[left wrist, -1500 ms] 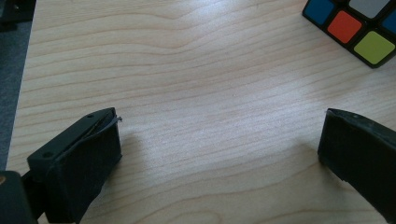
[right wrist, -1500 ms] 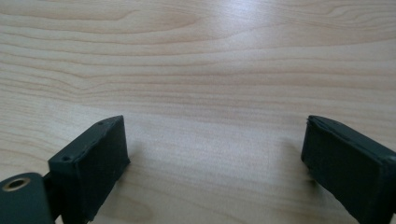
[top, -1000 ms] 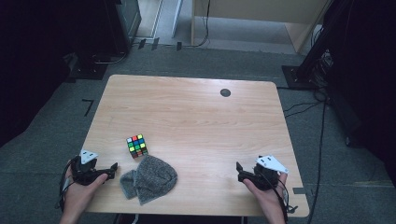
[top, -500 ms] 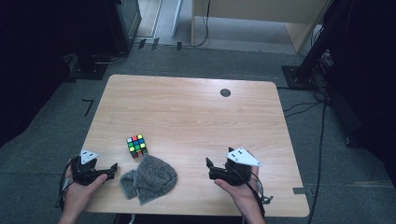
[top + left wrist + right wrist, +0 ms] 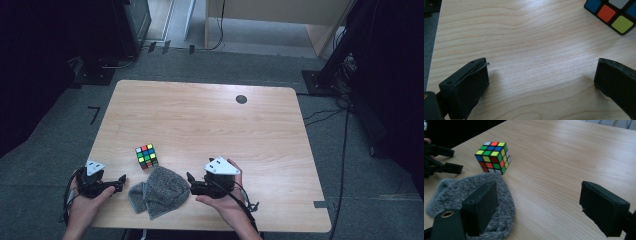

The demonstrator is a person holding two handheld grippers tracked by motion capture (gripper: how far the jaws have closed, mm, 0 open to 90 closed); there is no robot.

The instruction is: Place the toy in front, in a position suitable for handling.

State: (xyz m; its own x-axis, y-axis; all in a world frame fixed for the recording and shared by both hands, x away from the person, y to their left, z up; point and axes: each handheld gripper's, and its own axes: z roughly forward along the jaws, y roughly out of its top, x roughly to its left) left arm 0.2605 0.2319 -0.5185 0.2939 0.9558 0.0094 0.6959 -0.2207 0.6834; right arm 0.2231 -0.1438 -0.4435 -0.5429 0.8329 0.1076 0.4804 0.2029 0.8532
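A scrambled Rubik's cube (image 5: pixel 146 156) stands on the wooden table (image 5: pixel 210 120) near its front left. Just in front of it lies a grey knitted hat (image 5: pixel 160 192). My right gripper (image 5: pixel 190 183) is at the hat's right edge, open; in the right gripper view (image 5: pixel 539 195) its left jaw hangs over the hat (image 5: pixel 454 192), and the cube (image 5: pixel 494 157) is beyond. My left gripper (image 5: pixel 121 181) rests left of the hat, open over bare wood (image 5: pixel 541 75), with a corner of the cube (image 5: pixel 614 12) at the upper right.
A small dark round grommet (image 5: pixel 241 99) sits in the table's far right part. Grey carpet, cables and dark equipment stands surround the table. The table's front edge runs just behind both hands.
My right gripper has moved left along the front of the table, from near the right edge to the hat's right side. The left gripper, hat and cube have stayed put.
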